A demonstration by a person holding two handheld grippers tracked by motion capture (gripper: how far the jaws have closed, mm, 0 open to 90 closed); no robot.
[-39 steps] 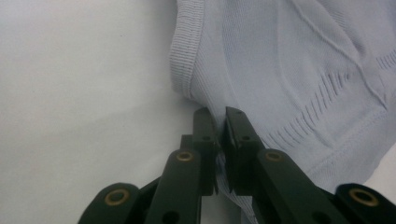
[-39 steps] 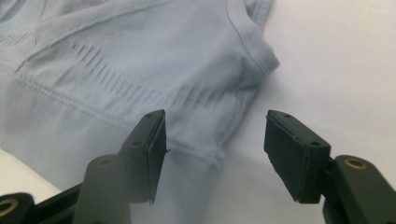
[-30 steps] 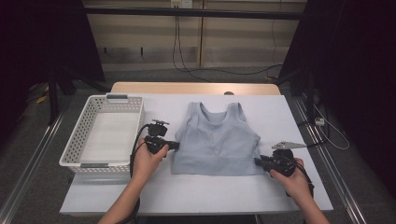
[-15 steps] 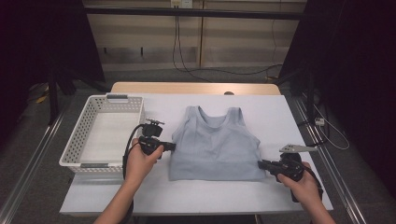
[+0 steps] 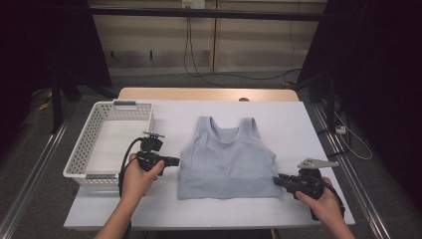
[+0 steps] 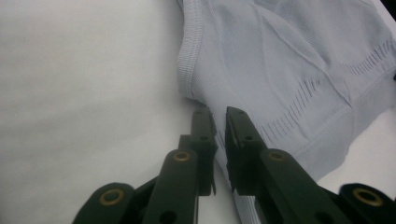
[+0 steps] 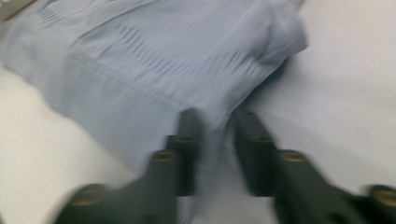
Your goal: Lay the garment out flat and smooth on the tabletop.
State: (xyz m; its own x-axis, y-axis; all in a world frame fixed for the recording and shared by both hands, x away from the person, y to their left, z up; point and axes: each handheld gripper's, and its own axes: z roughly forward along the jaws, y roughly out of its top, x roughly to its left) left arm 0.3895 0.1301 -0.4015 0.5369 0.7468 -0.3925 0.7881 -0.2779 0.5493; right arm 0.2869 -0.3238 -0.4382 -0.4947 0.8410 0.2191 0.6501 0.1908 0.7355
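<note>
Both grippers sit at the lower corners of the grey top (image 5: 226,162), and both have just been opening. Left gripper (image 5: 175,161), held in the left hand (image 5: 137,174), points toward three o'clock at the top's left edge; in the left gripper view its jaws stand a narrow slit apart with the top's side hem running down between and under them — the pads no longer press on the cloth. Right gripper (image 5: 276,180), in the right hand (image 5: 321,199), points toward nine o'clock at the top's lower right corner; the right gripper view is blurred, yet its jaws plainly stand apart, with the hem lying between them, loose. Cables trail from each gripper back over the wrists. Outward from the tongs, the top lies flat, front up, straps toward twelve o'clock, near the middle of the white table (image 5: 278,114). At nine o'clock from the top, just beyond the left gripper, stands a white basket (image 5: 82,152) with perforated walls — its long side runs along the table's left edge.
</note>
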